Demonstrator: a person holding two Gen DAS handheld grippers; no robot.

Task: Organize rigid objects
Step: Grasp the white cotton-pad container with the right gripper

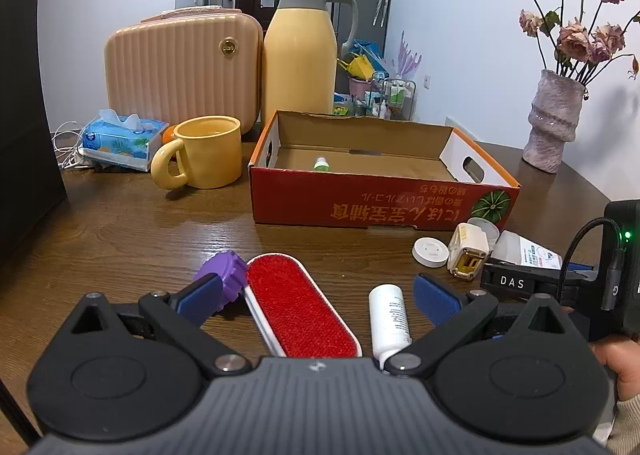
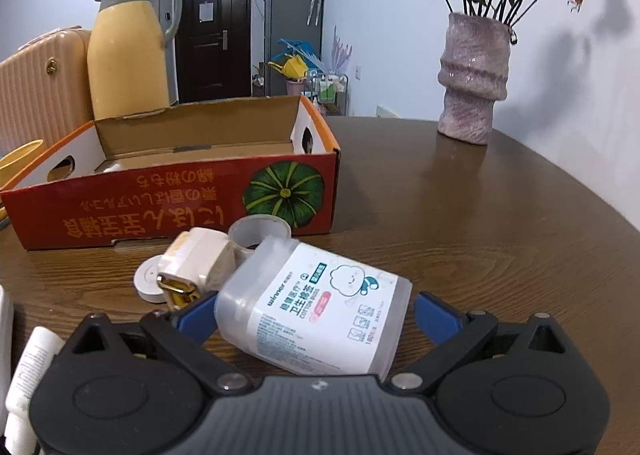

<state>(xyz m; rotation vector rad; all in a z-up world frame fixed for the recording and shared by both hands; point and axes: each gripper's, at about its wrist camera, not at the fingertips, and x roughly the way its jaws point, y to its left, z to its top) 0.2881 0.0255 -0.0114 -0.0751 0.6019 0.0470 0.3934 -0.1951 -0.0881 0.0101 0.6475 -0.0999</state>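
An open red cardboard box (image 1: 360,203) stands on the wooden table, with a small green-capped bottle (image 1: 321,164) inside. My left gripper (image 1: 316,295) is open, low over the table. A red lint brush (image 1: 300,307) and a white tube (image 1: 388,315) lie between its fingers, and a purple cap (image 1: 224,269) sits by the left finger. My right gripper (image 2: 316,309) is open around a lying cotton-swab container (image 2: 320,307), its blue pads close beside it. A cream plug adapter (image 2: 192,263), a white round disc (image 2: 148,281) and a clear lid (image 2: 260,233) lie just beyond.
A yellow mug (image 1: 204,151), tissue pack (image 1: 120,139), pink case (image 1: 180,67) and yellow thermos (image 1: 300,47) stand behind and left of the box. A vase of dried roses (image 2: 472,75) stands at the far right. A dark panel (image 1: 24,123) is at left.
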